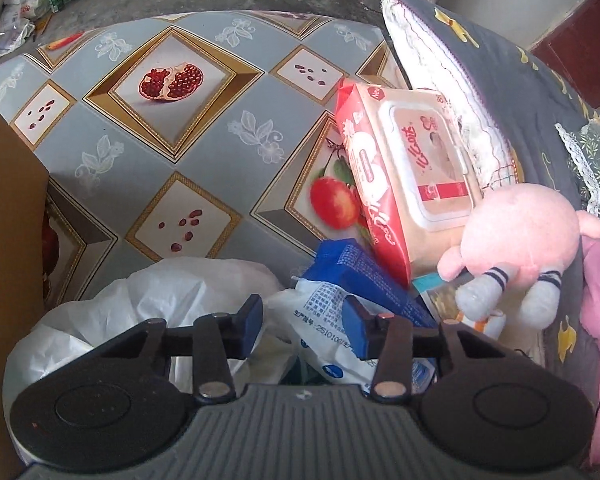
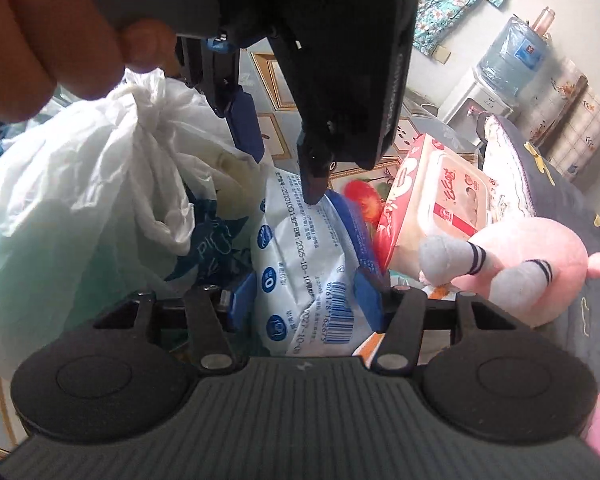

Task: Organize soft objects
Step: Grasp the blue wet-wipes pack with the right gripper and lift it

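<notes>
A white soft pack with blue print (image 2: 300, 264) stands upright between the pads of my right gripper (image 2: 306, 304), which press its two sides. From above, my left gripper (image 2: 284, 172) reaches down over the pack's top edge. One of its fingertips (image 2: 314, 194) touches the wrapper, the other hangs free beside it. In the left wrist view the left gripper (image 1: 304, 326) stands open around that pack (image 1: 320, 320). A tied white plastic bag (image 1: 172, 292) lies to the left. A pink plush toy (image 1: 520, 232) and a red wet-wipes pack (image 1: 412, 168) lie to the right.
A blue carton (image 1: 364, 268) lies behind the white pack. The table wears a grey fruit-pattern cloth (image 1: 180, 120). A cardboard wall (image 1: 8, 208) rises at the left, and a dark quilted cushion (image 1: 512, 80) at the right. A hand (image 2: 40, 32) holds the left gripper.
</notes>
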A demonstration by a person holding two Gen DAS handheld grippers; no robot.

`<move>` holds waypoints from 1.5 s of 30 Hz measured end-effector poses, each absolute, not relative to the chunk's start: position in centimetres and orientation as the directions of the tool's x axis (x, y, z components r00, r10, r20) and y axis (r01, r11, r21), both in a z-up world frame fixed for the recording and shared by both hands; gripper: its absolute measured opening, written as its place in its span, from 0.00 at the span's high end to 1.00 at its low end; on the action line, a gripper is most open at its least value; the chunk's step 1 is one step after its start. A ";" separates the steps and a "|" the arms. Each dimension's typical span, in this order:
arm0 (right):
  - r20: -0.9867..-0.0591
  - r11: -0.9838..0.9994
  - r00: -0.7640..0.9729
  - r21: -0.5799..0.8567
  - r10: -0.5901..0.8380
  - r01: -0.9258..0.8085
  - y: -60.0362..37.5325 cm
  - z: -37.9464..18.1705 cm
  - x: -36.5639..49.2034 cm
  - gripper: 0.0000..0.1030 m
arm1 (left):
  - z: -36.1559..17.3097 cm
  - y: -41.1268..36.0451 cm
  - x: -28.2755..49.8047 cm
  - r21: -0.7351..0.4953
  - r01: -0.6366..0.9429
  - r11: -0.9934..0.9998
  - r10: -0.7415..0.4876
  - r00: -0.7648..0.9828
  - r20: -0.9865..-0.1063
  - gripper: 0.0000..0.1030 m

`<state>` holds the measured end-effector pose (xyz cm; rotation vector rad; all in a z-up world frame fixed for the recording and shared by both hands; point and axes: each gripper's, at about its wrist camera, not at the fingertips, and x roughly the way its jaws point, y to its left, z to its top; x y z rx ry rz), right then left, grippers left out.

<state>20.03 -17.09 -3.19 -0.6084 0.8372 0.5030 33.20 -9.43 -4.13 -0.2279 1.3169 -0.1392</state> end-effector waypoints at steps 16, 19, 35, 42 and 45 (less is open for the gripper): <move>-0.769 0.876 0.526 0.088 0.363 -0.475 -21.7 0.2 23.1 0.71 | 0.3 -5.1 31.4 -0.397 -0.097 0.913 -0.339 0.365 -0.867 0.58; -0.724 0.875 0.528 0.225 0.444 -0.428 -23.4 2.0 22.9 0.71 | 2.8 -4.3 29.9 -0.398 -0.091 0.913 -0.329 0.415 -0.848 0.58; -0.474 0.567 0.473 0.821 0.743 -0.069 -32.0 -2.7 13.4 0.70 | 8.1 -3.7 12.1 -0.427 -0.073 0.901 -0.280 0.653 -0.703 0.53; -0.567 0.684 0.525 0.728 0.635 -0.042 -33.2 -3.0 12.5 0.68 | 5.1 -8.2 6.9 -0.328 0.123 0.937 -0.329 0.631 -0.702 0.51; -0.598 0.737 0.545 0.674 0.587 -0.054 -33.7 -2.3 12.4 0.68 | 2.6 -9.5 6.3 -0.352 0.178 0.919 -0.387 0.576 -0.720 0.51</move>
